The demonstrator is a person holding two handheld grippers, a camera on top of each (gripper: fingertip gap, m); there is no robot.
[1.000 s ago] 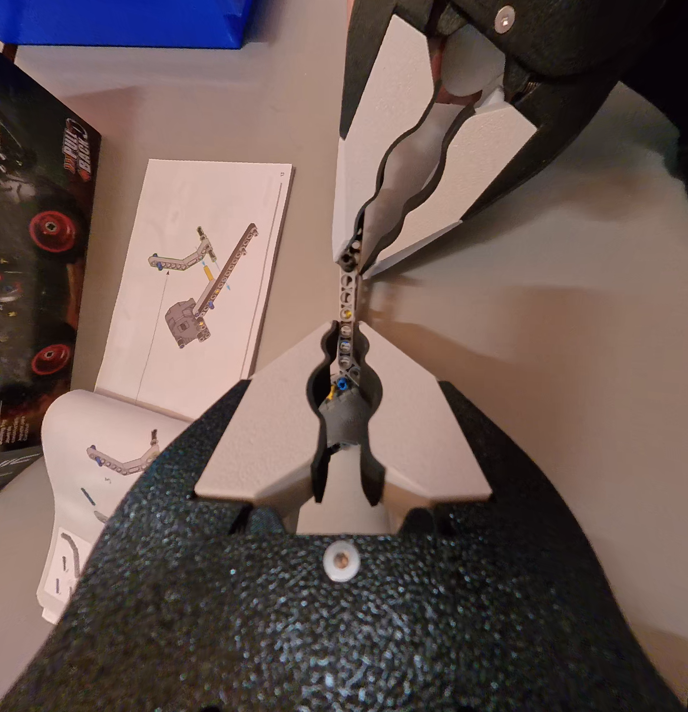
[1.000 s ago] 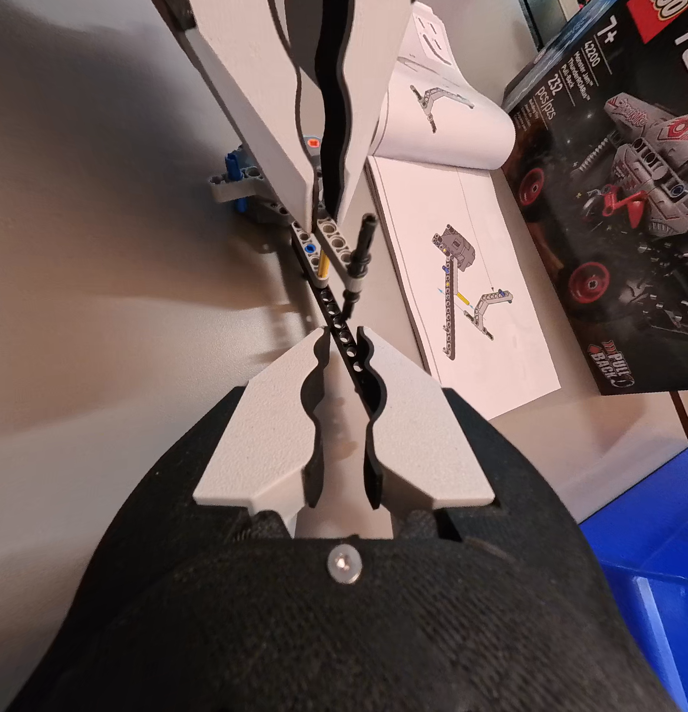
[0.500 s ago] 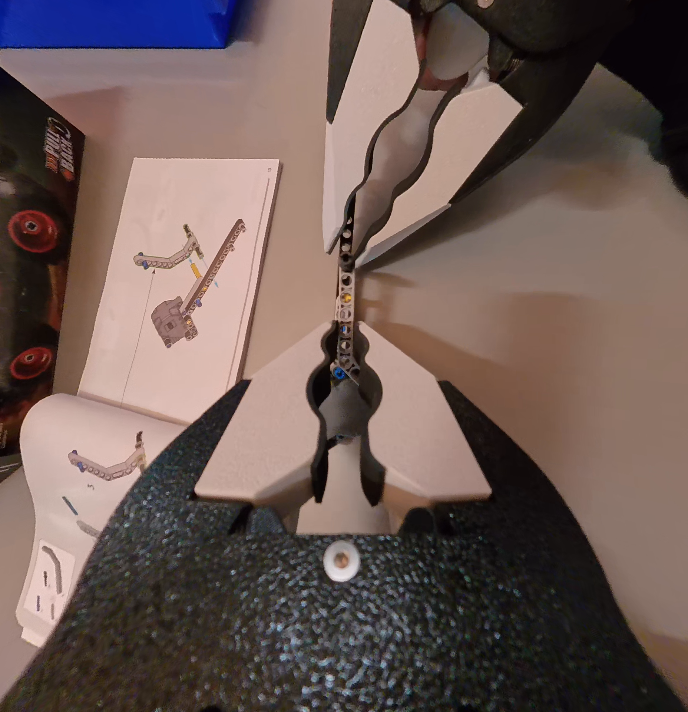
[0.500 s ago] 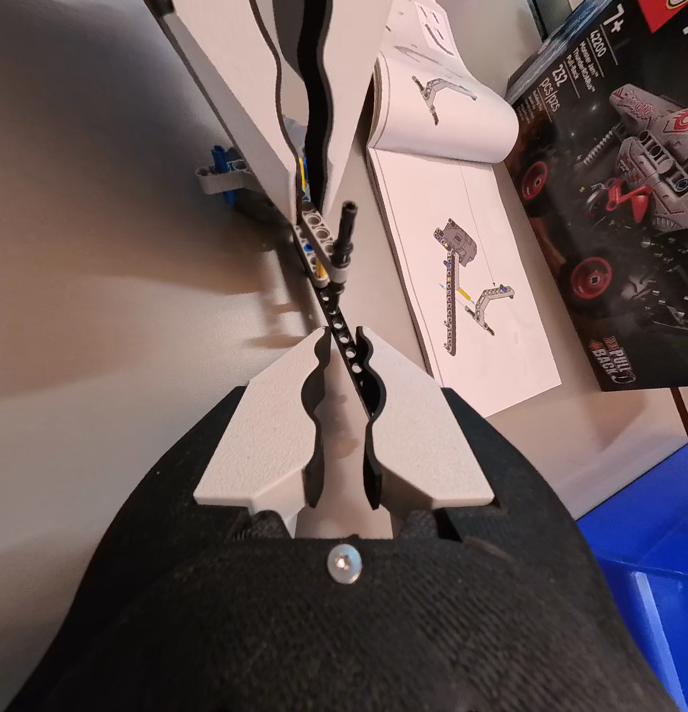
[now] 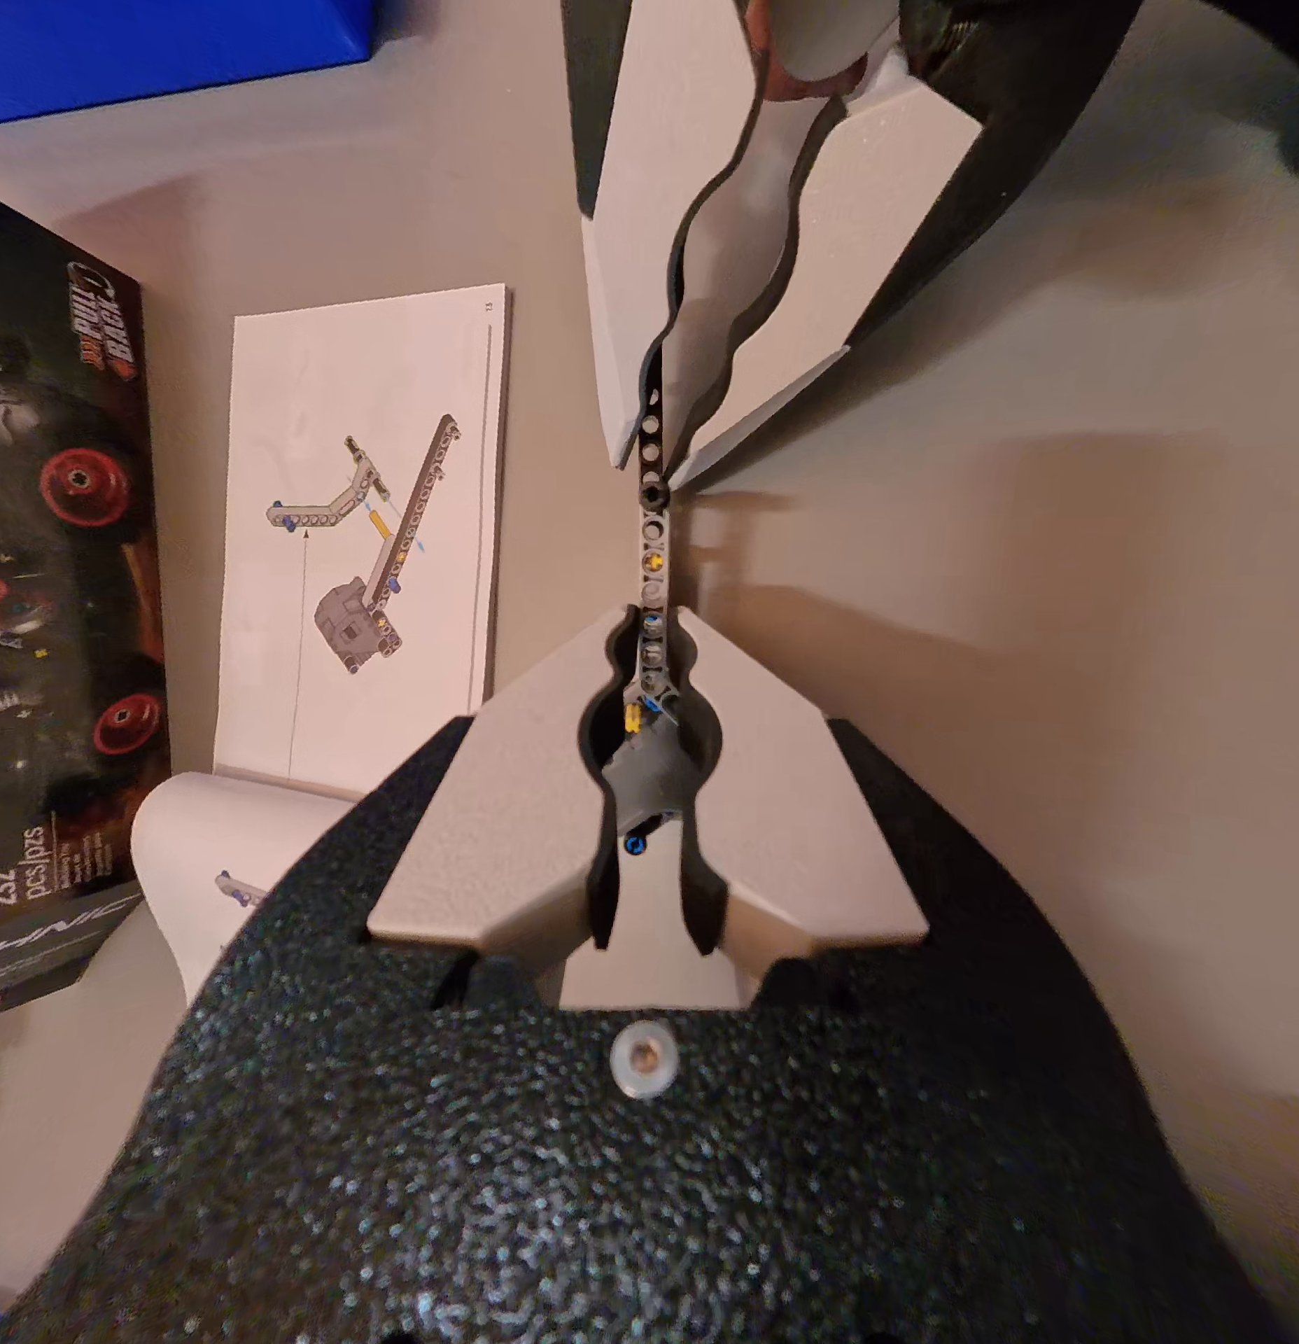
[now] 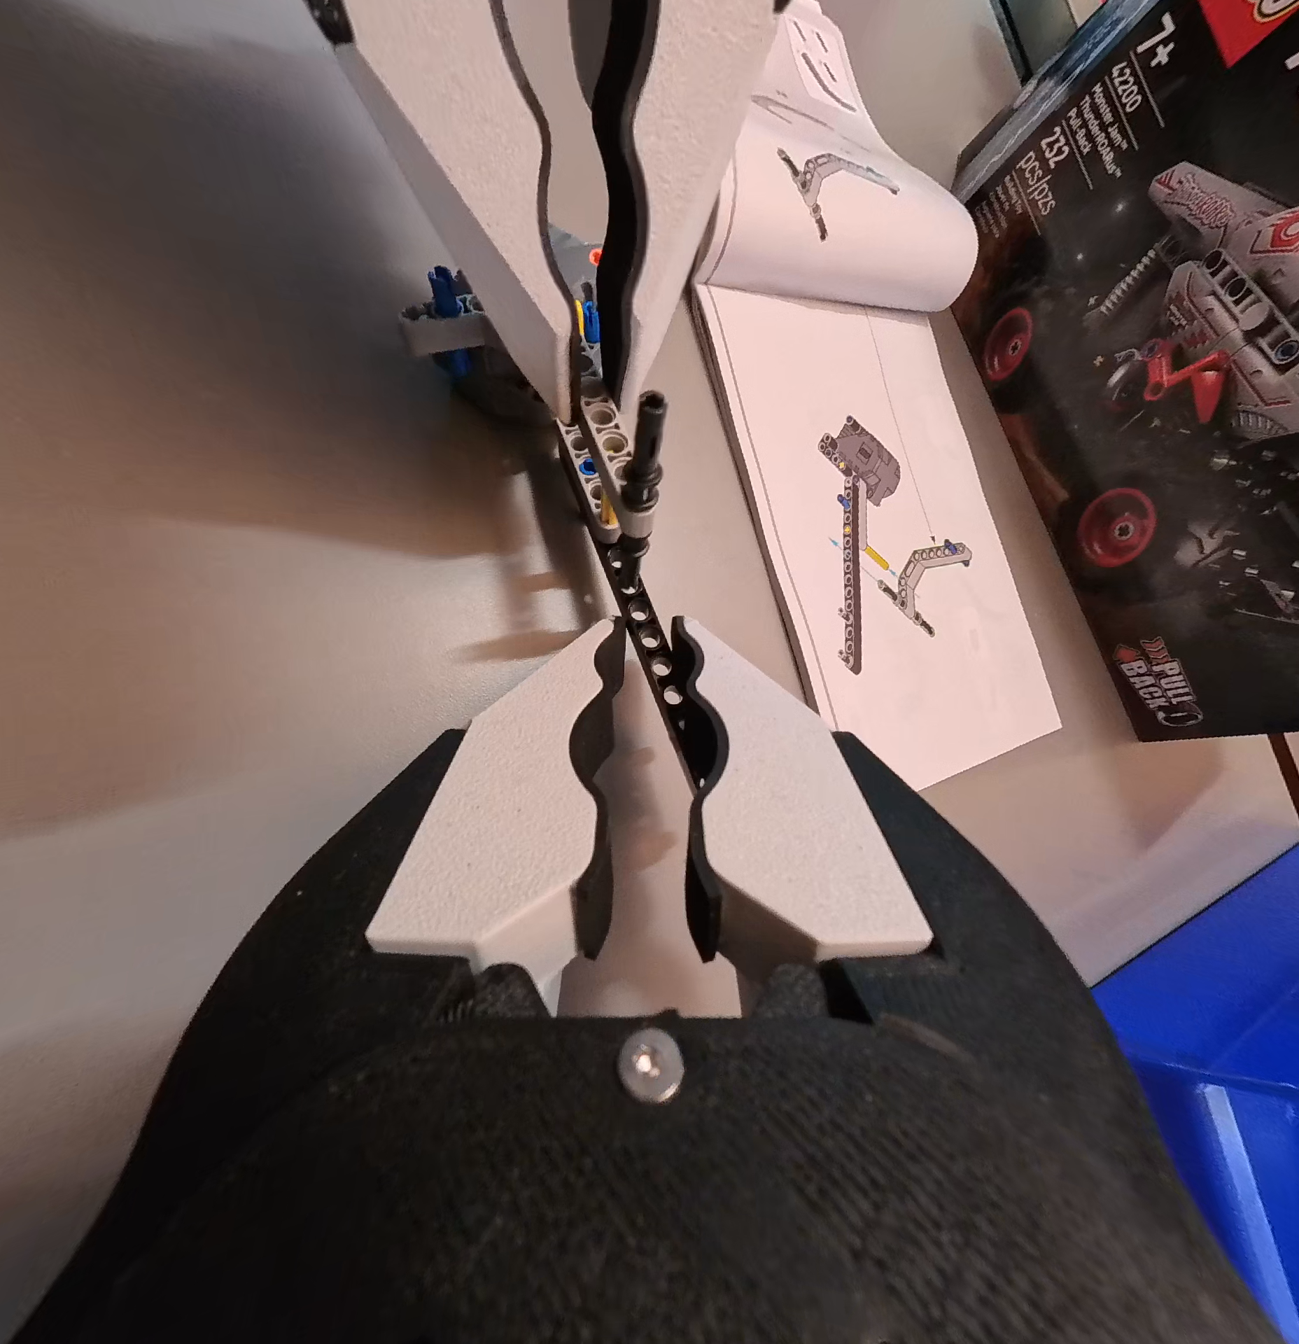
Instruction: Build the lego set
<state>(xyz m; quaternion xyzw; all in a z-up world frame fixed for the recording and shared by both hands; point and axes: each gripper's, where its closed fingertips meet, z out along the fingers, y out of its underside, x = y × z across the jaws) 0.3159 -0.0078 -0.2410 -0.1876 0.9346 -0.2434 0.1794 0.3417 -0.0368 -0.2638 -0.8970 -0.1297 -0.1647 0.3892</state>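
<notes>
Lego assembly [image 5: 654, 582]: long black holed beam [image 6: 650, 640] running 12 to 6 o'clock, light-grey beam [image 6: 606, 465] pinned alongside, dark-grey block [image 5: 650, 785] at 6 o'clock end; held off the counter.

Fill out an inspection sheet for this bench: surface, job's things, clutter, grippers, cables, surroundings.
Surface: plain grey table, shadowed.
Job's things: black beam joined to grey beam with a black pin and a grey block; open instruction booklet; set box.
Clutter: small grey piece with blue pins behind the left gripper.
Grippers: left gripper shut on the grey block end; right gripper shut on the black beam.
Cables: nothing seen.
Surroundings: blue bin at the table edge.
</notes>
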